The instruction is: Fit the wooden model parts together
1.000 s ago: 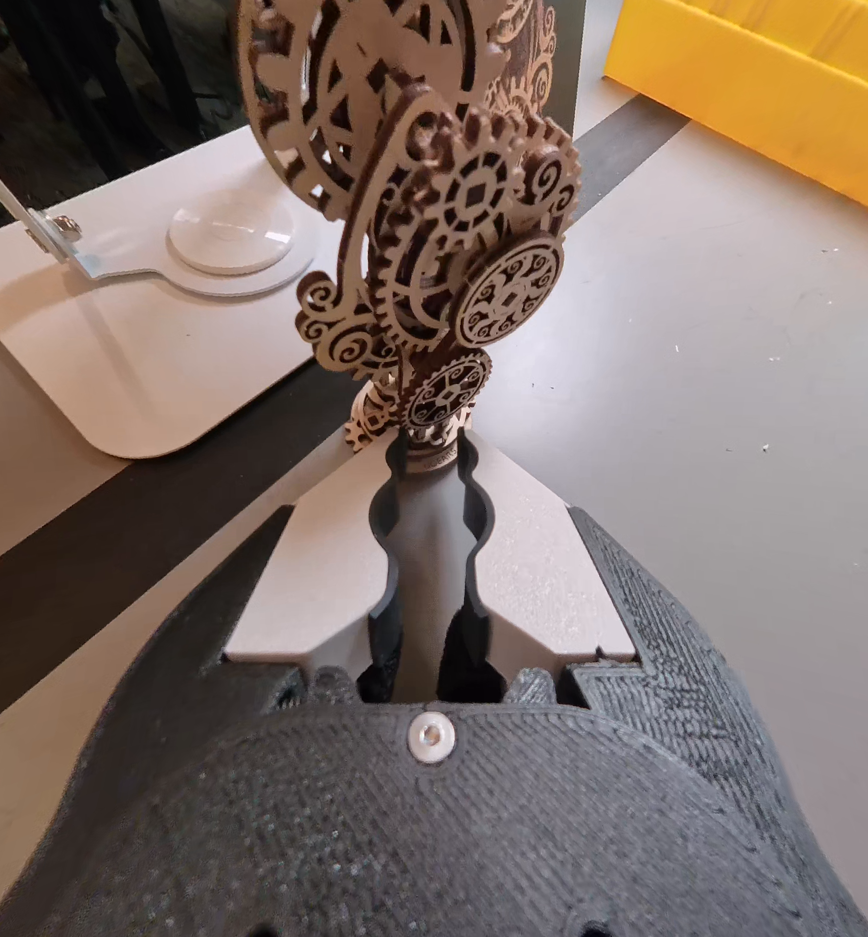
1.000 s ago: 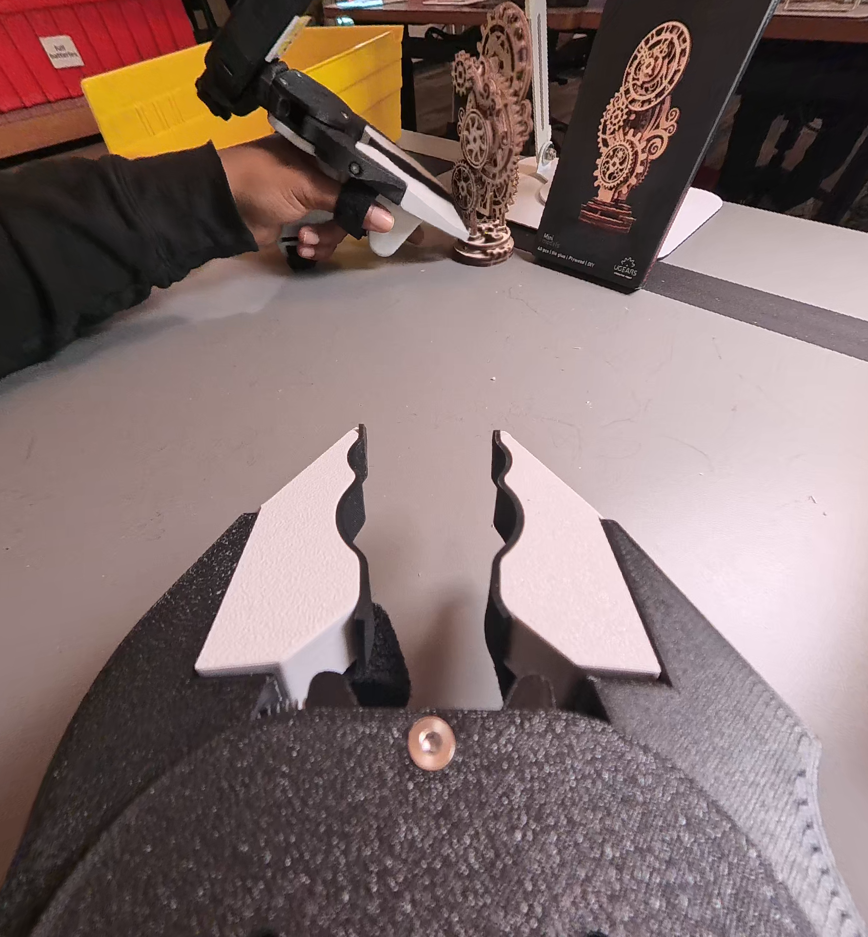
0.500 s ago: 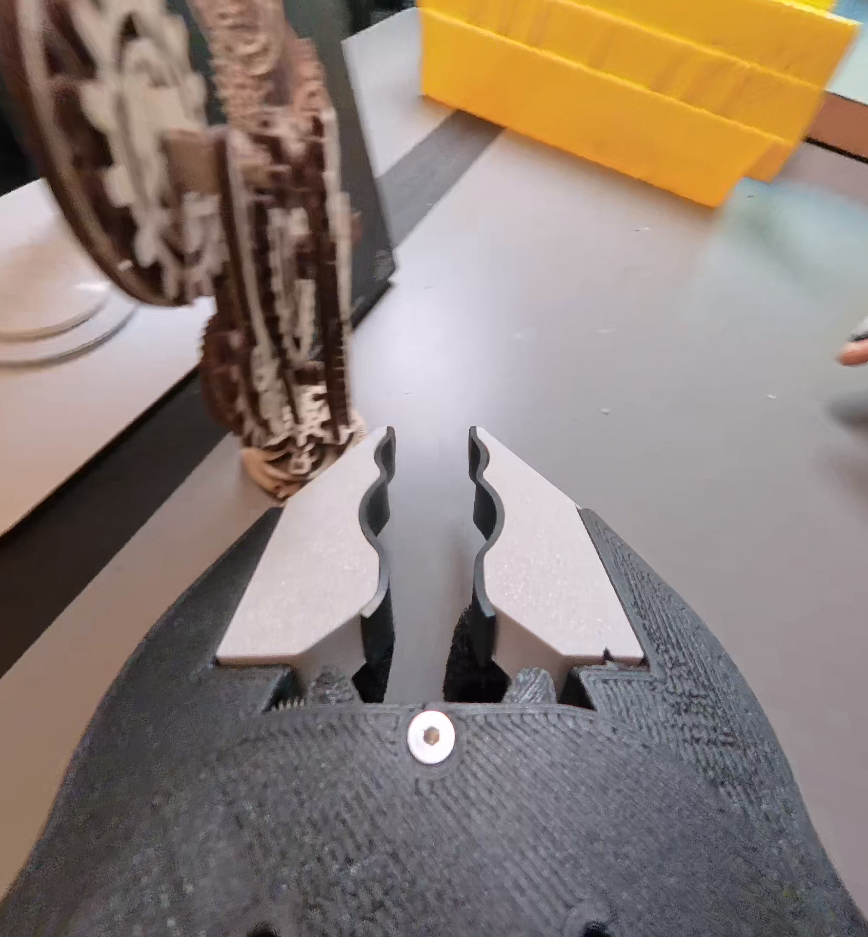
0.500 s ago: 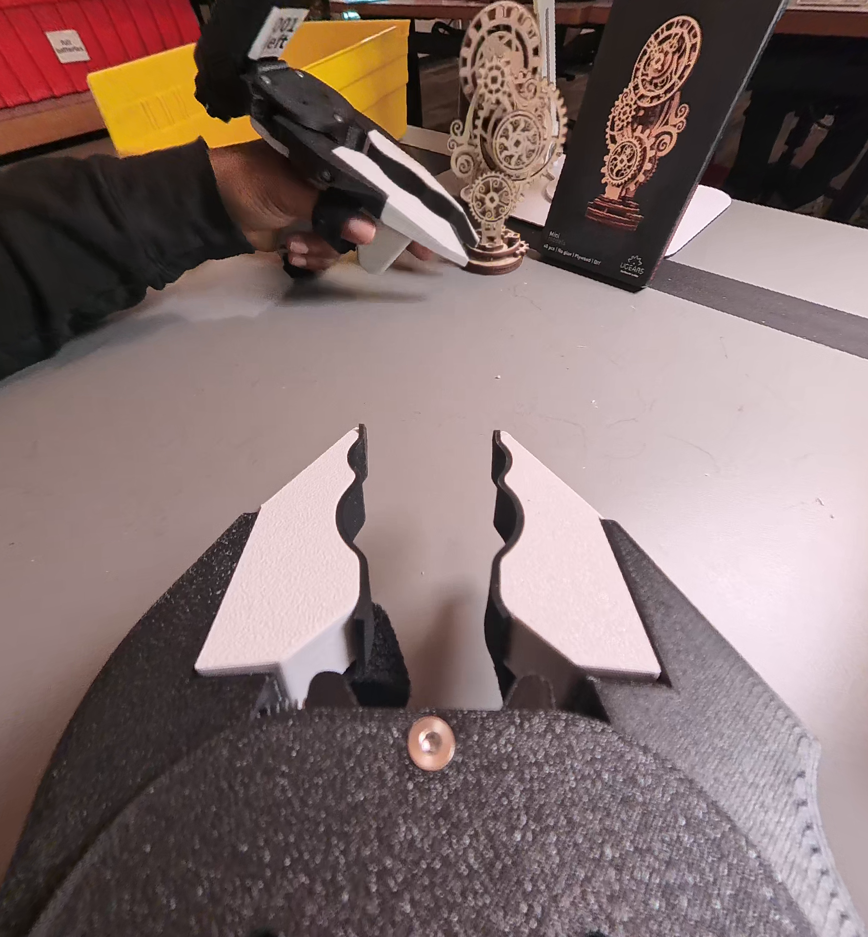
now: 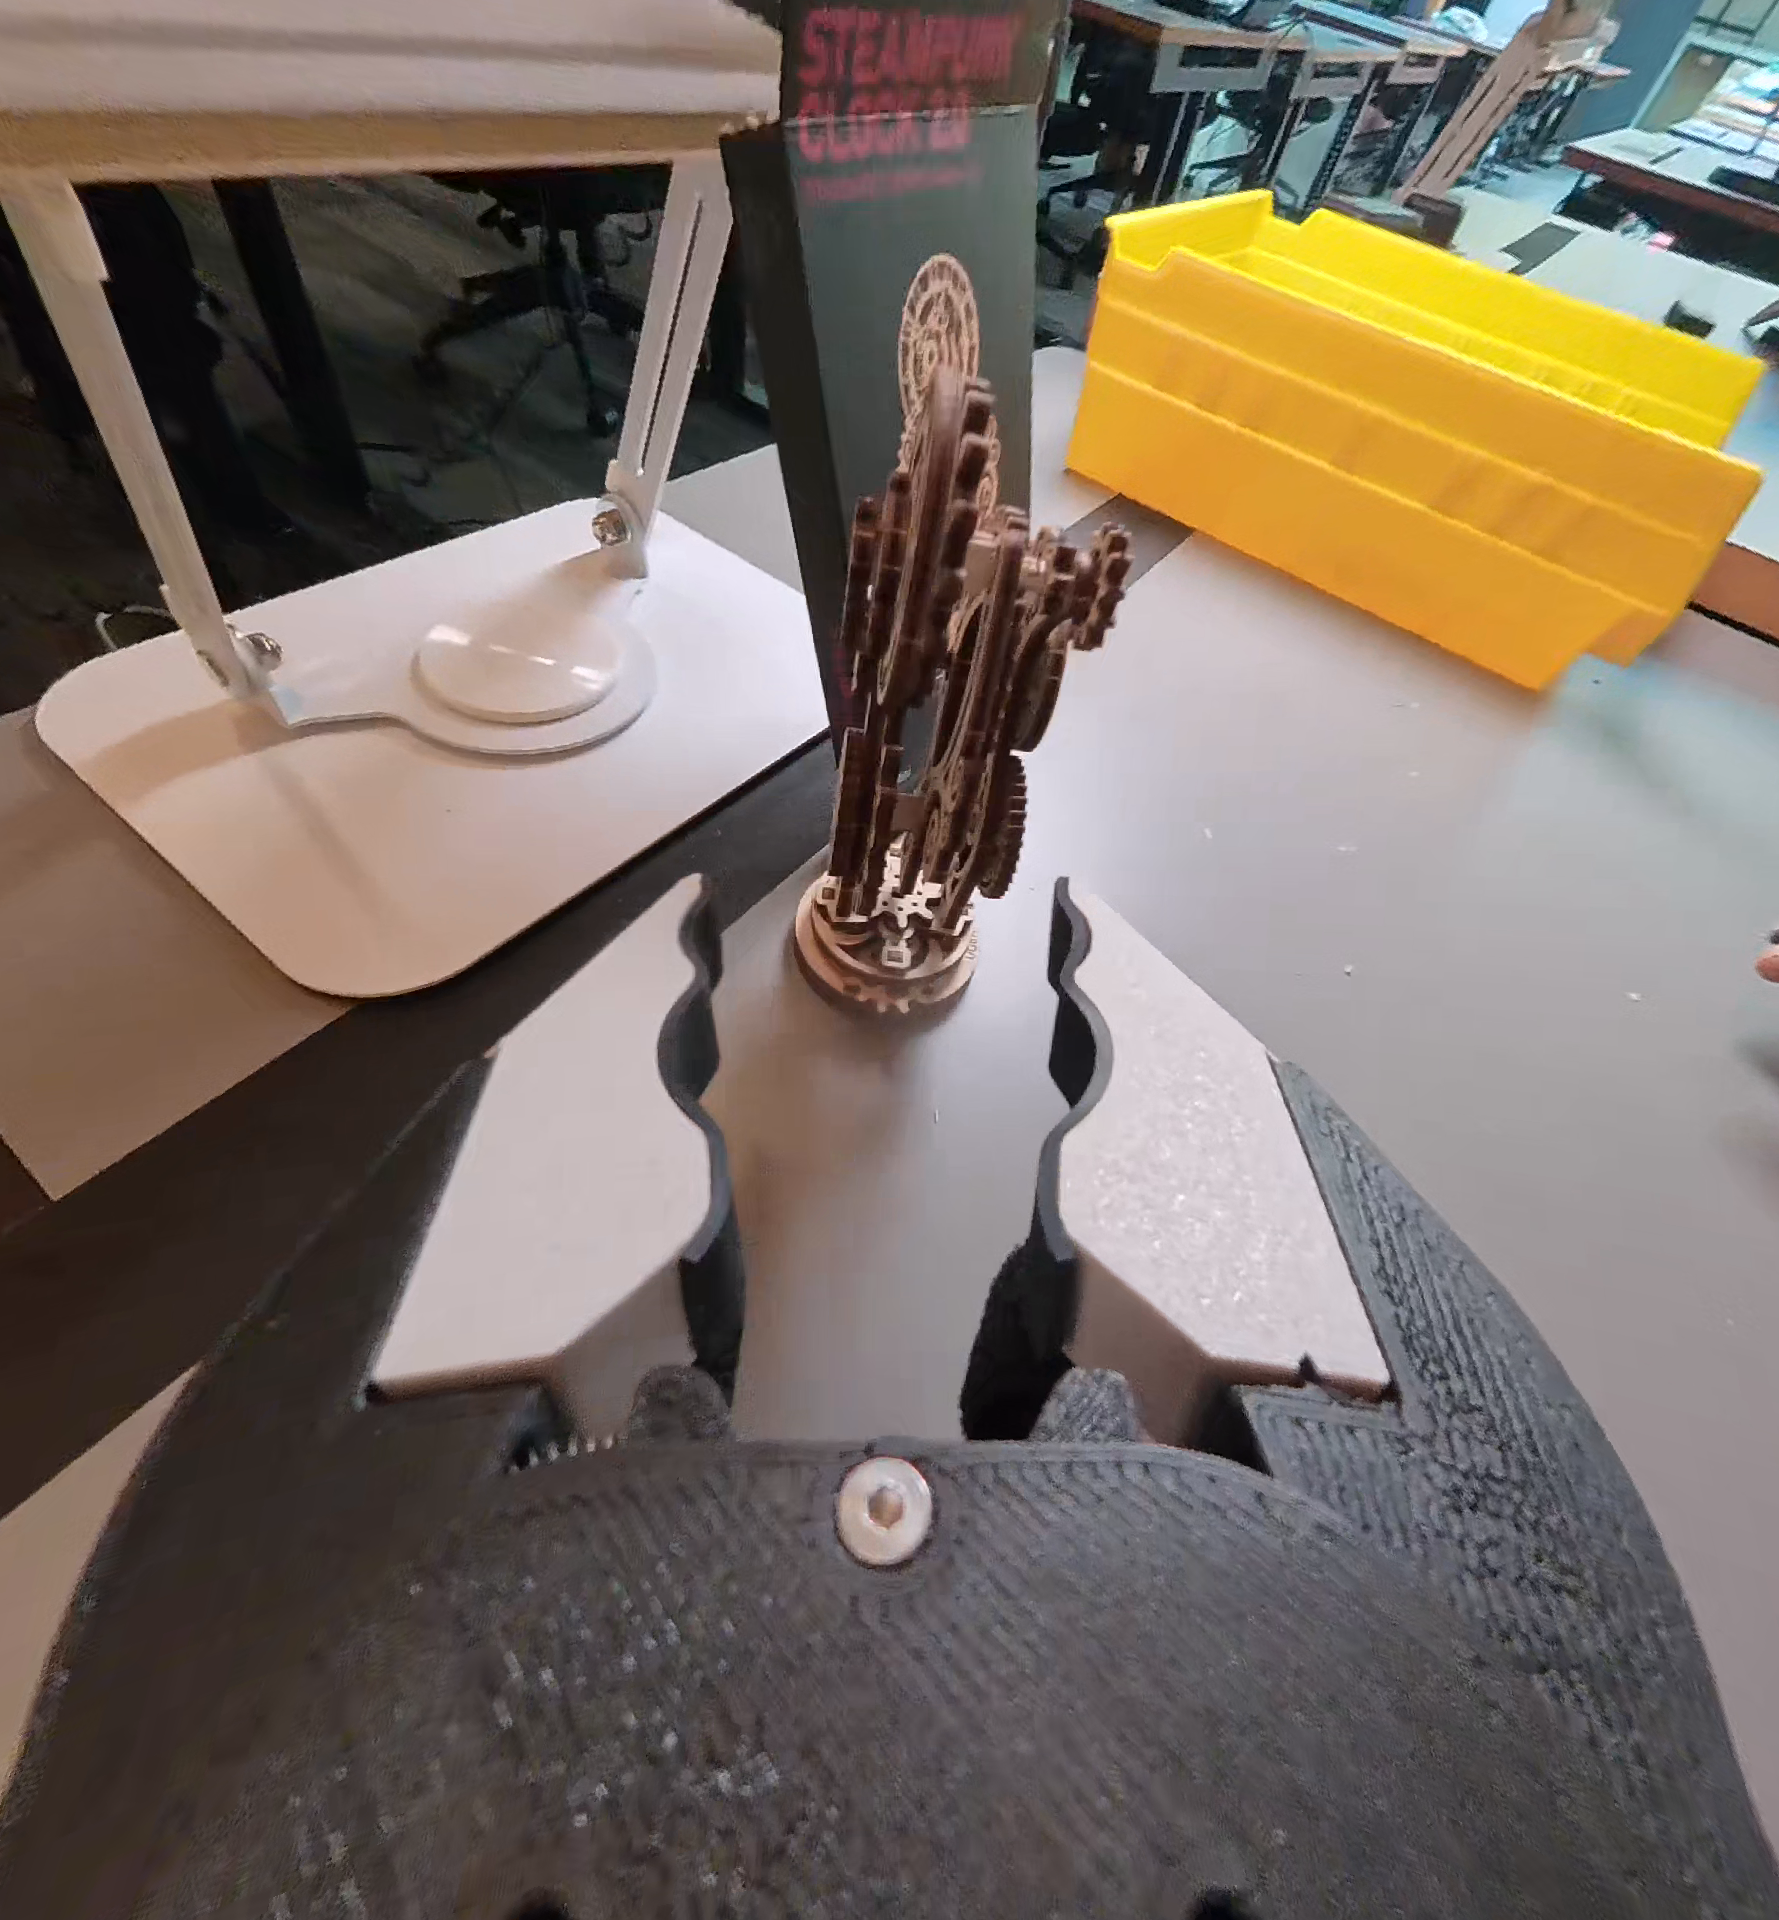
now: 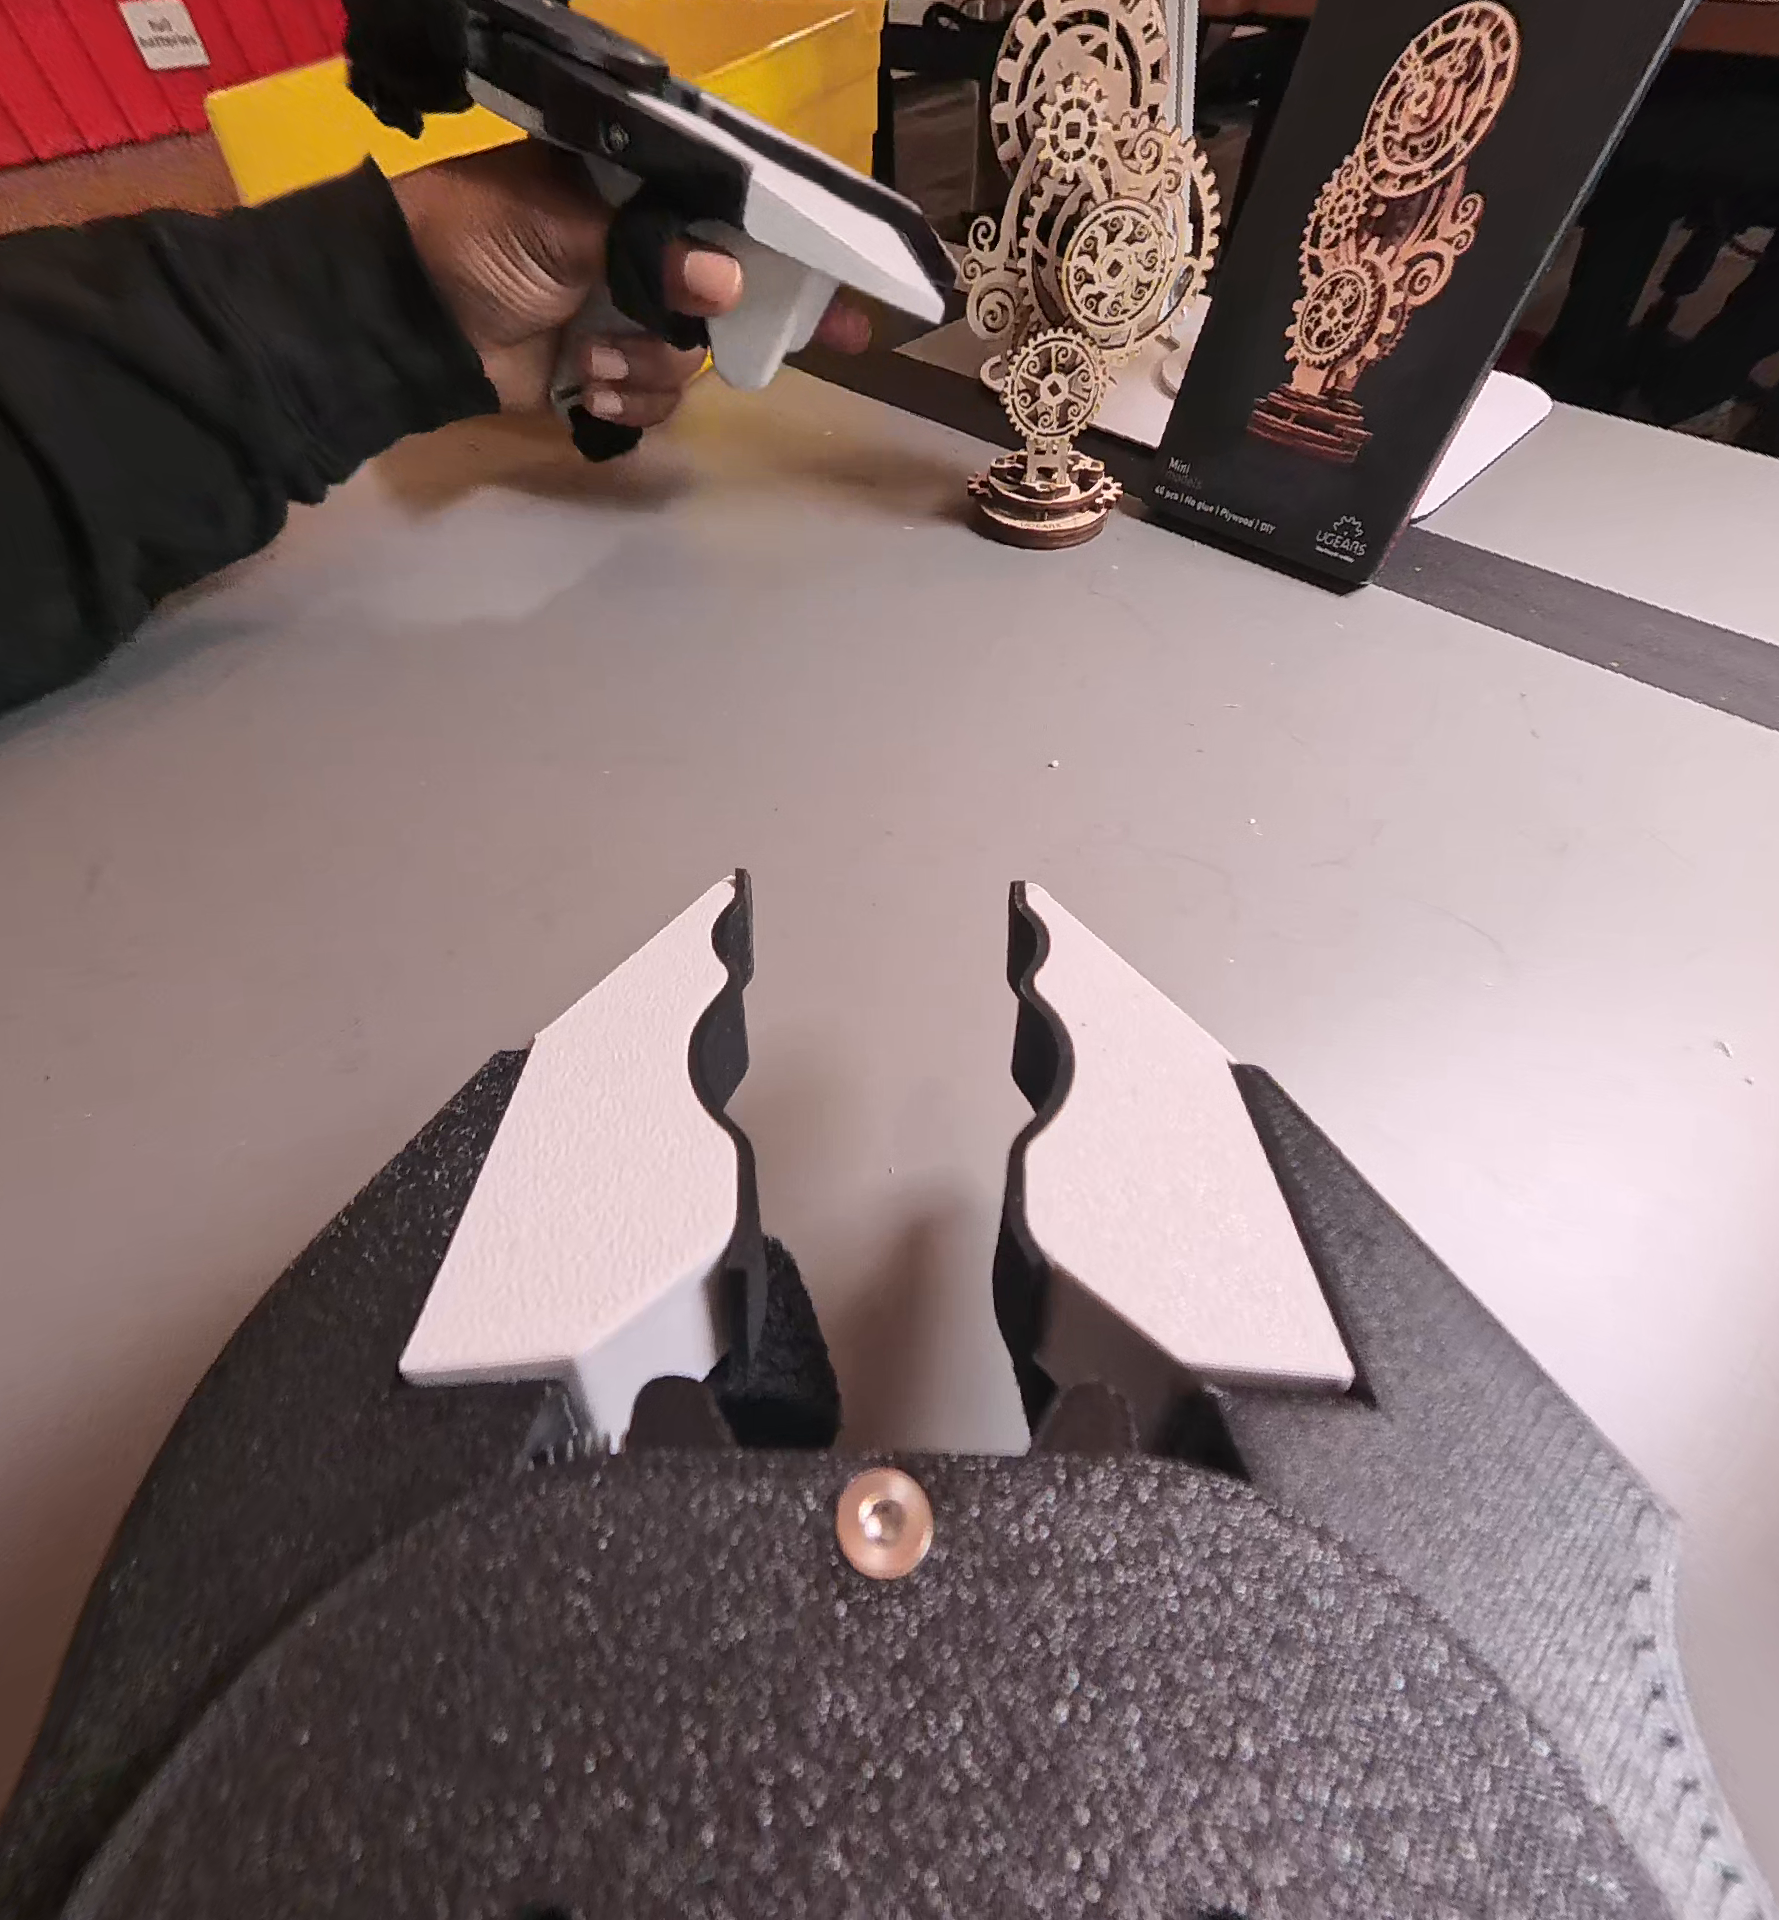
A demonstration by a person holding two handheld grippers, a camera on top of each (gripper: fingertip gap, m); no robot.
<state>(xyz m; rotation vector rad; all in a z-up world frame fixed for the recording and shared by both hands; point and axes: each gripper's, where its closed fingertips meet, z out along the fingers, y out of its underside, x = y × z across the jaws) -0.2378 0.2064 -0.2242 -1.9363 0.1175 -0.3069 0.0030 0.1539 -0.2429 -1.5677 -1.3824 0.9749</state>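
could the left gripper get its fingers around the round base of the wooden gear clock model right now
Probably yes. The left gripper is open, and the wooden gear clock model's round base stands on the grey table just beyond its spread fingertips, untouched. The black box stands behind it, out of the way.

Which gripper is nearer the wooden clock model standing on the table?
Left. The left gripper is open right before the wooden clock model, without touching it. The right gripper is open and empty over bare table, well back from the model.
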